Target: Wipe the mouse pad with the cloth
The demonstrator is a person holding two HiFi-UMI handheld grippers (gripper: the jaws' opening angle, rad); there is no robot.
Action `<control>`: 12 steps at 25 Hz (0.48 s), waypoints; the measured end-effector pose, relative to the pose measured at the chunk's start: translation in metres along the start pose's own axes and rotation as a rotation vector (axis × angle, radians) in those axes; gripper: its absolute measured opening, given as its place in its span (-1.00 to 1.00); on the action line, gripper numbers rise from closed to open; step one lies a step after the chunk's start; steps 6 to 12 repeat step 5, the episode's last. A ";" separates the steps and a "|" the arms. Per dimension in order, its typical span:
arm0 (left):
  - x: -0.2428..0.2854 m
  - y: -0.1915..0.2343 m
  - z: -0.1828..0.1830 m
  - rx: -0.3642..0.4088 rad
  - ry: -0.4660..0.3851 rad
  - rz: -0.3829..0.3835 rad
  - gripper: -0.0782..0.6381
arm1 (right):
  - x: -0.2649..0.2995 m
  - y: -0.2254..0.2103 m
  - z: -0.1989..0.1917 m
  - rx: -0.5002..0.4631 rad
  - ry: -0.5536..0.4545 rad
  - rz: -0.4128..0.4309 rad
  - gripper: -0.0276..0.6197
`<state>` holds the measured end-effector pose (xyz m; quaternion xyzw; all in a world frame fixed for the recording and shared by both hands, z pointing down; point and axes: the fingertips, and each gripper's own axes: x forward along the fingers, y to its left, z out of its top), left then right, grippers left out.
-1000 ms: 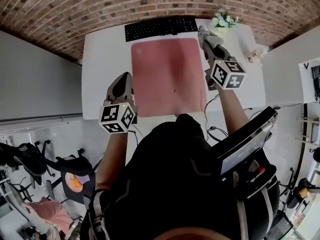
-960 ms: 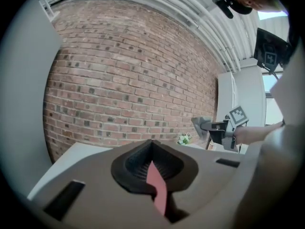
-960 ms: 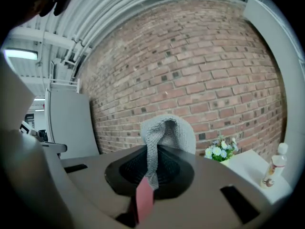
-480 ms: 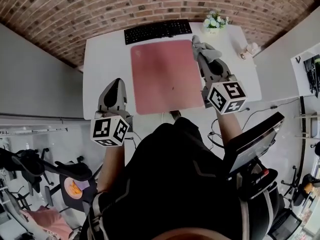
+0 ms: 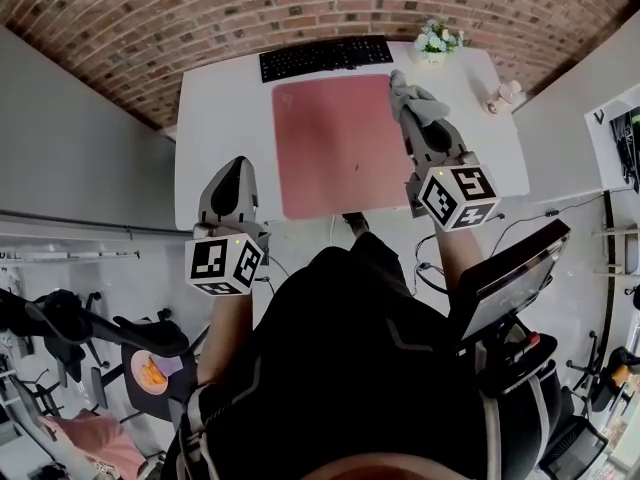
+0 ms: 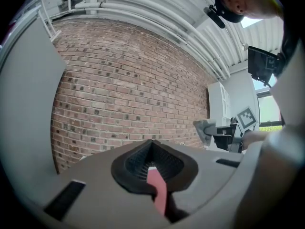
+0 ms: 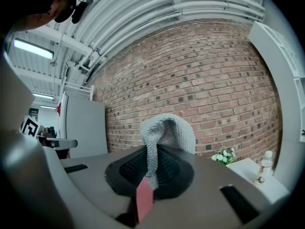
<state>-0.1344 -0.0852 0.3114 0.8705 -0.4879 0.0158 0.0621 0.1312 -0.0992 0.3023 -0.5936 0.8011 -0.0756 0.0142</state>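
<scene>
— What are my tongs doing?
— Your right gripper (image 7: 151,168) is clamped on the cloth (image 7: 164,132); a grey knitted fold sticks up from between the jaws. Your left gripper (image 6: 152,161) is pressed closed with nothing in it.
— Where's the cloth against the pad?
— From your head, the cloth (image 5: 410,96) sits at the tip of your right gripper (image 5: 412,118), over the pad's (image 5: 335,143) right edge near its far corner. I can't tell whether it touches.
— And my left?
— Your left gripper (image 5: 237,168) hangs at the desk's (image 5: 220,118) near left edge, left of the pad and apart from it.
— What's around?
— A keyboard (image 5: 325,56) lies just beyond the pad. Flowers (image 5: 437,40) stand at the far right, with a bottle (image 5: 505,93) nearer the right edge. A brick wall (image 7: 214,80) faces you.
</scene>
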 end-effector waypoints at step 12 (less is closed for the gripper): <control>-0.009 0.003 -0.005 0.006 0.000 0.000 -0.78 | -0.003 0.005 -0.007 -0.008 -0.005 -0.011 -0.82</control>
